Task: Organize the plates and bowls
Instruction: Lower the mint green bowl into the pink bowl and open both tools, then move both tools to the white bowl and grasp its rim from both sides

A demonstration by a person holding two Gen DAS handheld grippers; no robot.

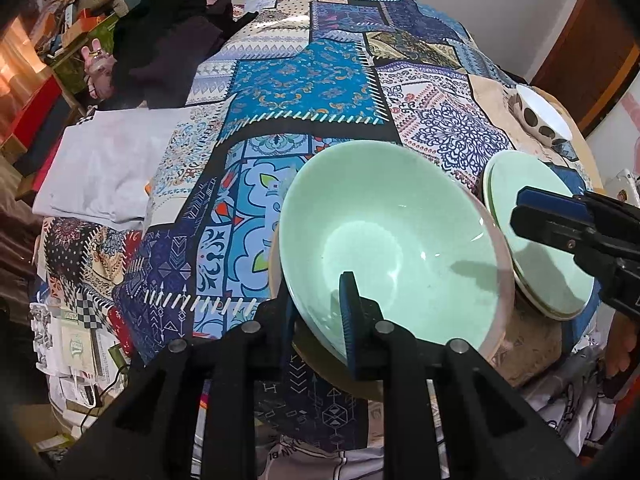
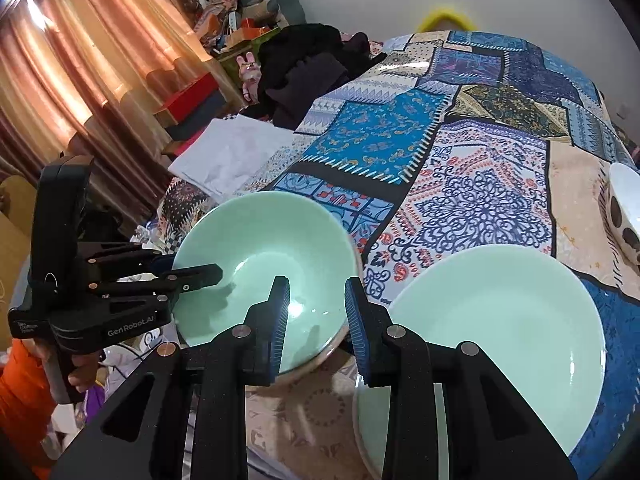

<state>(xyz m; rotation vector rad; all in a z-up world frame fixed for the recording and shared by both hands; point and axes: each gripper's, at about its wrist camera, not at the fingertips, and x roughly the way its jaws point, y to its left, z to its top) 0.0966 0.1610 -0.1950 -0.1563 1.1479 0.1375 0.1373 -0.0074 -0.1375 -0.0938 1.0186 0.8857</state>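
A pale green bowl [image 1: 400, 240] [image 2: 272, 248] rests on the patchwork bedspread [image 1: 304, 80]. My left gripper [image 1: 316, 292] [image 2: 192, 268] is shut on its near rim, one pad inside the bowl and the other outside the wall. To the bowl's right lies a stack of two pale green plates [image 1: 552, 280] [image 2: 512, 320]. My right gripper [image 2: 316, 284] [image 1: 518, 210] hovers over the gap between bowl and plates. Its jaws are drawn close together with nothing between them. A white bowl with dark spots [image 1: 540, 116] [image 2: 624, 216] lies tilted farther right.
A folded white cloth [image 1: 108, 168] [image 2: 232, 148] and a heap of dark clothes [image 1: 168, 48] lie at the bedspread's far left. Boxes and curtains [image 2: 80, 80] fill the left side. A person's hand [image 2: 80, 376] holds the left gripper's handle.
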